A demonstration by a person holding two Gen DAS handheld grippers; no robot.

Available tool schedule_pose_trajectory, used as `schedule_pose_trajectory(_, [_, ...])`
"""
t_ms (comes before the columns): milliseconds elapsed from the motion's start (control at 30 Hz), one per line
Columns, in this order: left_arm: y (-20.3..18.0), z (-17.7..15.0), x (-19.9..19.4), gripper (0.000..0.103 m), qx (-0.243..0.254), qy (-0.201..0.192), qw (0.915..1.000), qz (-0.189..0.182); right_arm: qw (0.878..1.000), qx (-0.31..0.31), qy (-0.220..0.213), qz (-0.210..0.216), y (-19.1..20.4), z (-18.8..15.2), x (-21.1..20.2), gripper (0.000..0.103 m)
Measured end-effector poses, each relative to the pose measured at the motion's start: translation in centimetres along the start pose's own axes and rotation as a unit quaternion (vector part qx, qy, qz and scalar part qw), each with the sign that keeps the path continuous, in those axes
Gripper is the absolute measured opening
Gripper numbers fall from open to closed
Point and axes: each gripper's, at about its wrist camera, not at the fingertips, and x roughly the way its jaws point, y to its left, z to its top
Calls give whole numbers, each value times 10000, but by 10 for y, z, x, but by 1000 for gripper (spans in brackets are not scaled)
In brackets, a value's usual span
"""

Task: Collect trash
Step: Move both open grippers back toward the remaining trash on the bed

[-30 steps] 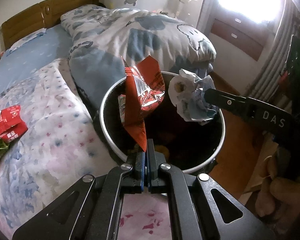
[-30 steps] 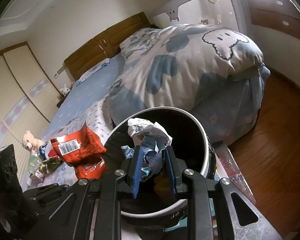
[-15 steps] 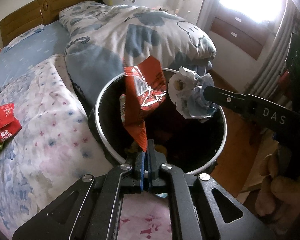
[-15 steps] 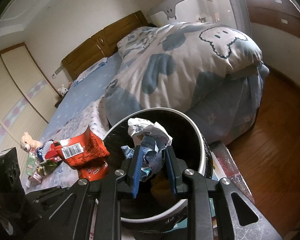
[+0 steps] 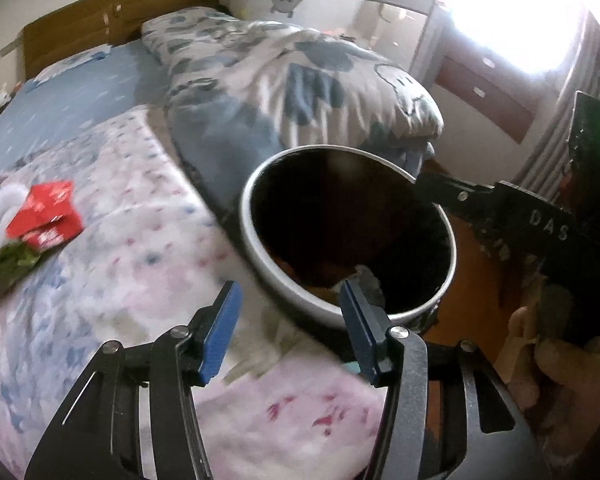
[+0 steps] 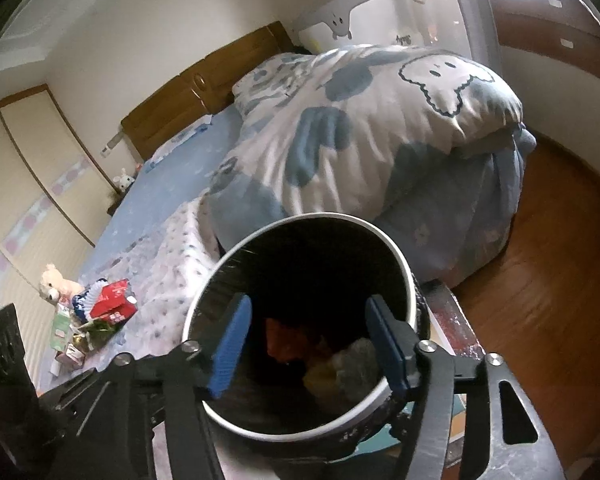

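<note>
Both grippers' jaws are opening with nothing between them: the left gripper (image 5: 288,328) at the bin's (image 5: 256,248) near rim by the bed (image 5: 112,264), the right gripper (image 6: 308,344) over its mouth. Dropped trash (image 6: 324,356) lies in the bin's bottom, and red wrappers (image 5: 46,216) lie near the bed's left edge.

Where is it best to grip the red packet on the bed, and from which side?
Probably the raised, crumpled top edge of the red packet, coming from above. It lies flat on the bed cover, with green wrappers against its near side, so a low approach looks blocked.
</note>
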Motion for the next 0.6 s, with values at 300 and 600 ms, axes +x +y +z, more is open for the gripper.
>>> schedule_pose_trajectory(300, [57,-31,-32,52,-624,-94,9975,331,9994,-210,-31,272,37,-6,-1,74])
schedule_pose_trajectory(600, [115,-64,-61,52,-1190,-221,9896,783,9960,-555,219,665,91,-31,11,75])
